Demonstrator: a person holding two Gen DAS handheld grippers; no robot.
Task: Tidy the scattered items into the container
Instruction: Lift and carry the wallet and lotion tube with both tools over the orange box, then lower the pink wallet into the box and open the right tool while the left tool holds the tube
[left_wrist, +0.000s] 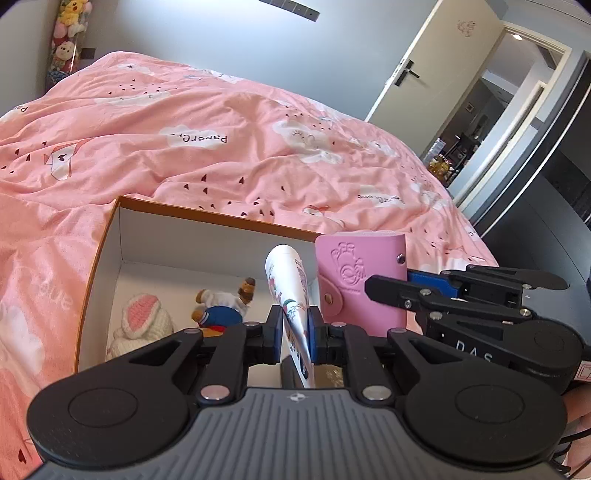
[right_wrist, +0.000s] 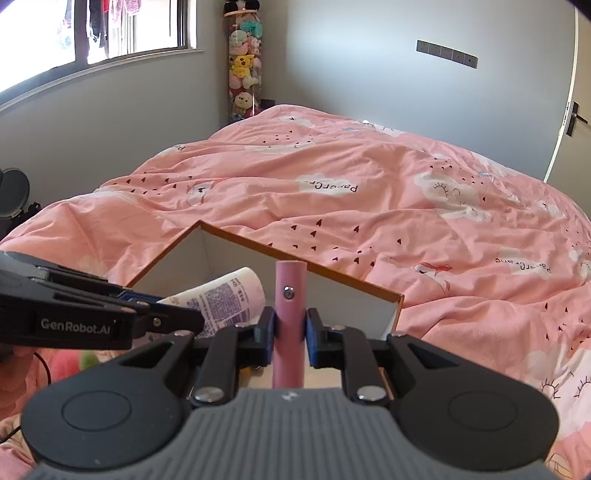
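Left wrist view shows the left gripper (left_wrist: 294, 334) clenched on a white squeeze tube (left_wrist: 286, 291), its blue pads pinching the flat crimped tail while the round cap end points out over the open box (left_wrist: 110, 236). That tube looks light and soft-walled, with a glossy printed skin, so the thin stiff crimp seems the surest place to hold; a squeeze on the belly would likely dent it or let it slip.

Beside it, the right gripper (left_wrist: 424, 280) grasps a pink card holder (left_wrist: 354, 284) by one edge, above the box's right rim. In the right wrist view the same holder (right_wrist: 290, 314) stands upright between the pads of that gripper (right_wrist: 290, 328), spine outward, with a metal snap stud. It appears to be embossed faux leather: light, fairly stiff, matte enough to grip well.

The cardboard box sits on a rumpled pink duvet (left_wrist: 221, 147). On its floor lie a crocheted bunny (left_wrist: 142, 321) and a small plush bear (left_wrist: 225, 306), both soft.
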